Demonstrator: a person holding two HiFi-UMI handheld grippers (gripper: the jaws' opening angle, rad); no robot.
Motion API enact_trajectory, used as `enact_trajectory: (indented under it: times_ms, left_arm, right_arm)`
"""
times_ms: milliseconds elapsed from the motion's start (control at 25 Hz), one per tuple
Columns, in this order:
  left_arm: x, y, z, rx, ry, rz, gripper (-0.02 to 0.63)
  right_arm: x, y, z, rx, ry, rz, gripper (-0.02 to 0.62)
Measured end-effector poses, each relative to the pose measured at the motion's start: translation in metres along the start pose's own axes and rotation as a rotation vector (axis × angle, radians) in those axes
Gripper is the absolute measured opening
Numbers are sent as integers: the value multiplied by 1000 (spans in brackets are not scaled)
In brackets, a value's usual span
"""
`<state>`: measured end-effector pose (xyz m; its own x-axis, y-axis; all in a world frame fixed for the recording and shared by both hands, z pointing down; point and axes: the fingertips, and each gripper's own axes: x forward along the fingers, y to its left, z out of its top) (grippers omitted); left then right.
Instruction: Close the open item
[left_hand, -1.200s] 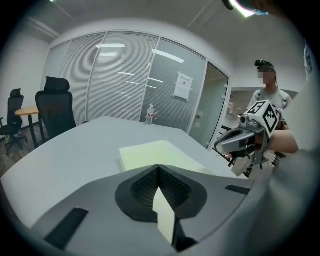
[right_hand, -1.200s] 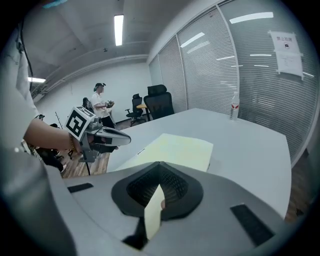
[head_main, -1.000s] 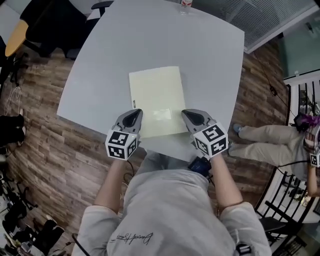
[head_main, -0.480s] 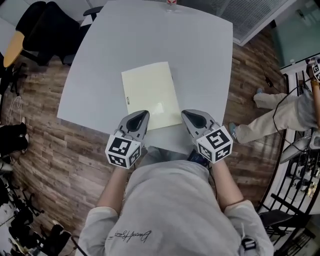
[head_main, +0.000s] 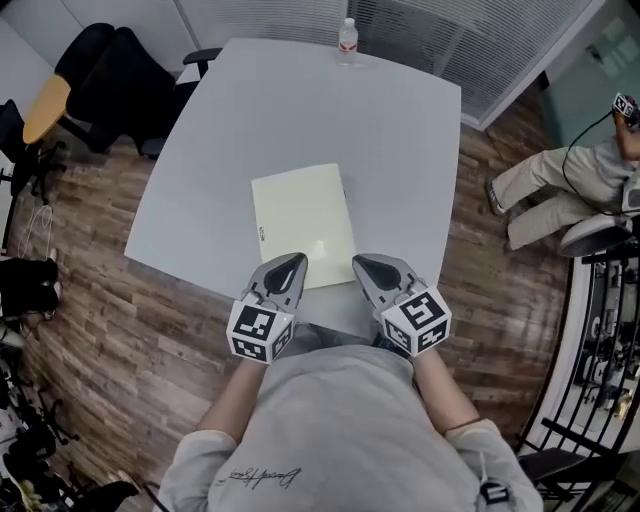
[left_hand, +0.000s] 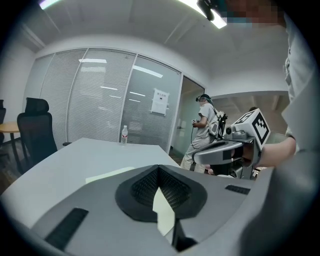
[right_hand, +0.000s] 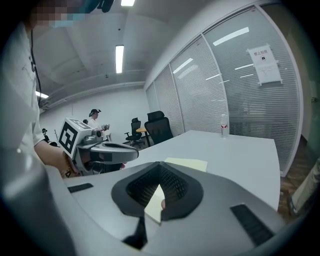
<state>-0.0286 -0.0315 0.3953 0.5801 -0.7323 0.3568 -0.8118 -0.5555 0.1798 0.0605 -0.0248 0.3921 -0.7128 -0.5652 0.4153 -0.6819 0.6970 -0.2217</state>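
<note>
A pale yellow folder (head_main: 300, 222) lies flat on the grey table (head_main: 400, 160) as one closed rectangle, spine side to the left. My left gripper (head_main: 297, 260) hovers just off its near left corner, jaws shut and holding nothing. My right gripper (head_main: 358, 262) hangs by the near right corner, also shut and empty. In the left gripper view the shut jaw tips (left_hand: 159, 167) point over the folder (left_hand: 107, 175), with the right gripper (left_hand: 220, 150) alongside. The right gripper view shows its shut tips (right_hand: 160, 164), the folder (right_hand: 186, 164) and the left gripper (right_hand: 107, 152).
A water bottle (head_main: 347, 38) stands at the table's far edge. Black office chairs (head_main: 110, 75) are at the far left. A seated person (head_main: 570, 185) is off the table's right side. The table's near edge lies right under my grippers.
Both grippers have drawn a little nearer to each other and back toward the folder's near edge. The head view has shifted, and the person at the right has changed place.
</note>
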Motion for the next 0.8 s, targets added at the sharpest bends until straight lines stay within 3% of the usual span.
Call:
enact_trajectory:
  times_ms: [800]
  left_arm:
    - [2, -6, 7, 11, -15, -19, 9]
  right_arm:
    - [1, -2, -1, 26, -24, -7, 14]
